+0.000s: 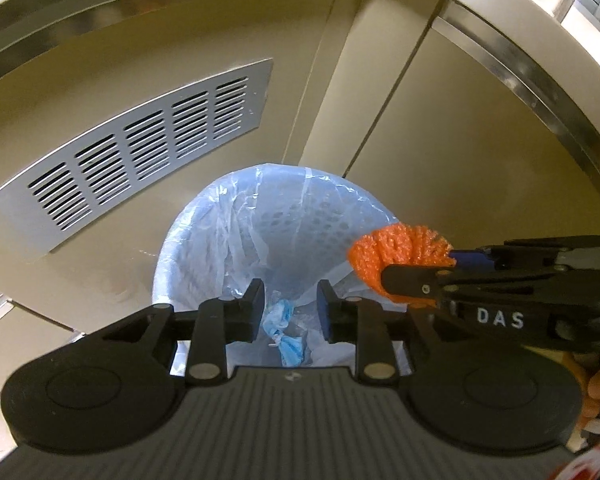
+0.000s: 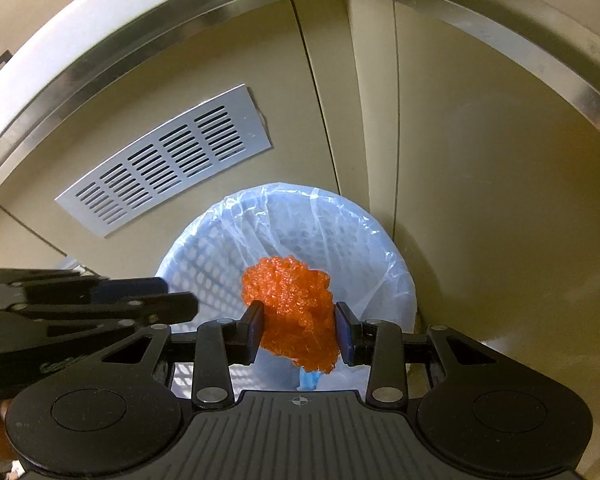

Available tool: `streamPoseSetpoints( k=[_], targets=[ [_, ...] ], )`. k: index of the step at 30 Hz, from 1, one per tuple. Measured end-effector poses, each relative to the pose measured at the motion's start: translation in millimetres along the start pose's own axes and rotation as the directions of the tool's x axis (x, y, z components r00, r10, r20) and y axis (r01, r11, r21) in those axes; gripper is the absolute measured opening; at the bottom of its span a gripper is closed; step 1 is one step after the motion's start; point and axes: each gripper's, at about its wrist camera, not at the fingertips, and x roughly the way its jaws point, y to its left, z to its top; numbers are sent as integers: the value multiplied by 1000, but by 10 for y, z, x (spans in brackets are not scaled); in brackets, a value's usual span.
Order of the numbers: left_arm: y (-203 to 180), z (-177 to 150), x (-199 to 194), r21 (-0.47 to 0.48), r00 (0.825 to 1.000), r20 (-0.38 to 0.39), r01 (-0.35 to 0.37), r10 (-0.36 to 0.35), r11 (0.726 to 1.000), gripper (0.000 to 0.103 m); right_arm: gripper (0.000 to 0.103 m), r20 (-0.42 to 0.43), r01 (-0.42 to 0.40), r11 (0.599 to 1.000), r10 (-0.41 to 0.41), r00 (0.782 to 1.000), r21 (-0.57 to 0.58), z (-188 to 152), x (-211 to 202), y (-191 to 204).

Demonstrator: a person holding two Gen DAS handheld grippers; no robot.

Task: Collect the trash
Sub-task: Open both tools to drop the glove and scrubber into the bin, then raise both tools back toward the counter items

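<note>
A blue mesh trash bin [image 1: 228, 216] lined with a clear plastic bag stands on the floor against beige cabinets; it also shows in the right wrist view [image 2: 204, 248]. Crumpled blue and white trash [image 1: 284, 332] lies at its bottom. My left gripper [image 1: 291, 312] is open and empty above the bin. My right gripper [image 2: 299, 332] is shut on an orange foam net [image 2: 288, 300] and holds it over the bin's opening. In the left wrist view the right gripper [image 1: 416, 268] comes in from the right with the orange net [image 1: 396, 256] over the bin's right rim.
A grey vent grille [image 1: 140, 152] sits in the cabinet panel left of the bin, also in the right wrist view [image 2: 168, 160]. A metal-edged countertop [image 1: 540, 20] runs above. The left gripper [image 2: 172, 296] reaches in at the left of the right wrist view.
</note>
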Motion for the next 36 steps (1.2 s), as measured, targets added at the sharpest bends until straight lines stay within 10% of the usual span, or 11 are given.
streamPoseSetpoints(
  k=[10,36],
  targets=[
    [87,-18,-139,-36,1000,7,-22,22,999,34,59,30,0,1000,-1,1000,13,45,8,35],
    [-48,10,-1149,-86,988,116,-89,98,992,42,62,136,-78,996,84,987,-48,35,-925,321]
  ],
)
